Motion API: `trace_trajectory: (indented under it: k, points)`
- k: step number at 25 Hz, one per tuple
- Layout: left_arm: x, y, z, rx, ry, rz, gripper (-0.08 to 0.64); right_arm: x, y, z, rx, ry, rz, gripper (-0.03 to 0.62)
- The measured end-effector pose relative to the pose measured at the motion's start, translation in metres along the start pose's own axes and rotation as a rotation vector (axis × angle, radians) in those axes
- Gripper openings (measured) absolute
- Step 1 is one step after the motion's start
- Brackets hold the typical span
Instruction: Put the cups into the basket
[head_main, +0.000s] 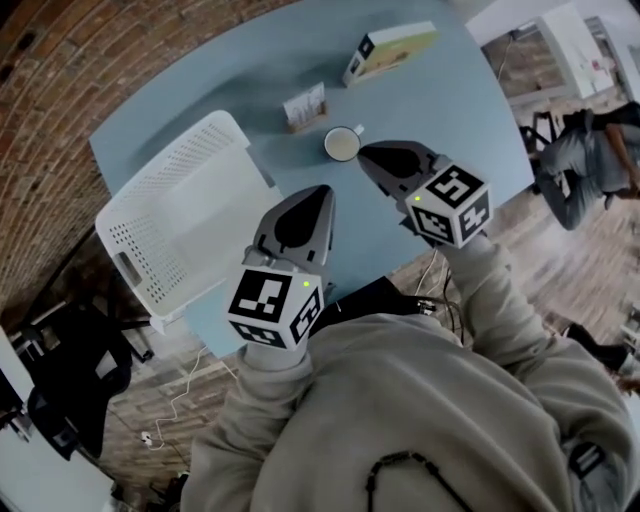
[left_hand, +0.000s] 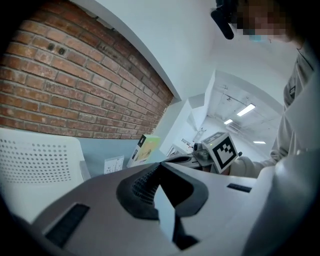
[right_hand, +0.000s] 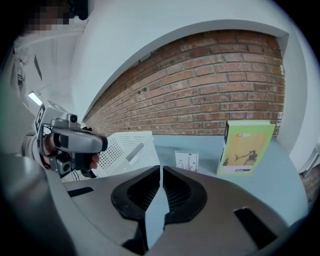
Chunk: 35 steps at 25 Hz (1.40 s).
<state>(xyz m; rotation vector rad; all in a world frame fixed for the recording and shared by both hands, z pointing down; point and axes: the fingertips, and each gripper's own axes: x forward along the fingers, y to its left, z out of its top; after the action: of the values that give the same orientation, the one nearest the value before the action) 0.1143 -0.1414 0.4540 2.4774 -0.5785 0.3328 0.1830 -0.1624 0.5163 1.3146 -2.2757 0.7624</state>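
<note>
- While you hold both tools over the blue-grey table (head_main: 450, 100), the head view shows the small white cup (head_main: 342, 144) upright near mid-table, just ahead of the right gripper (head_main: 368, 153). The white perforated plastic basket (head_main: 180, 215) sits well to the left and looks empty, with the left gripper (head_main: 318, 192) just beside it.
- Left gripper view: its jaws meet at the tips with nothing between them. The basket's wall fills the left edge, and the cup is out of sight.
- Right gripper view: the jaws are pressed together and empty, aimed above the cup toward an upright green-and-yellow book (right_hand: 246, 147) backed by a red brick wall (right_hand: 210, 85).
- Best judgement: part your right jaws first, dip the nose, then straddle the cup's rim squarely before closing.
</note>
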Motion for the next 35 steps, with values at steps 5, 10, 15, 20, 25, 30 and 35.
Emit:
trace_trajectory:
  k: [5, 10, 15, 20, 25, 30, 35]
  points:
    - [0.009, 0.001, -0.018, -0.031, 0.016, -0.001, -0.005, 0.025, -0.004, -0.023, -0.01, 0.061, 0.018, 0.012]
    - [0.015, 0.0, -0.036, -0.056, 0.025, -0.022, -0.005, 0.045, -0.016, -0.05, -0.019, 0.149, 0.022, 0.037]
    - [0.017, 0.001, -0.049, -0.077, 0.032, -0.026, -0.005, 0.06, -0.021, -0.073, -0.043, 0.238, 0.037, 0.094]
    - [0.014, 0.011, -0.058, -0.16, 0.017, -0.014, -0.005, 0.081, -0.024, -0.095, -0.061, 0.318, 0.057, 0.142]
    - [0.012, 0.014, -0.062, -0.198, 0.013, -0.007, -0.005, 0.094, -0.03, -0.106, -0.114, 0.387, 0.045, 0.147]
    - [0.013, 0.011, -0.065, -0.229, 0.004, -0.03, -0.005, 0.105, -0.027, -0.123, -0.212, 0.486, 0.05, 0.147]
    - [0.013, 0.015, -0.069, -0.236, 0.007, -0.018, -0.005, 0.113, -0.028, -0.129, -0.215, 0.515, 0.043, 0.146]
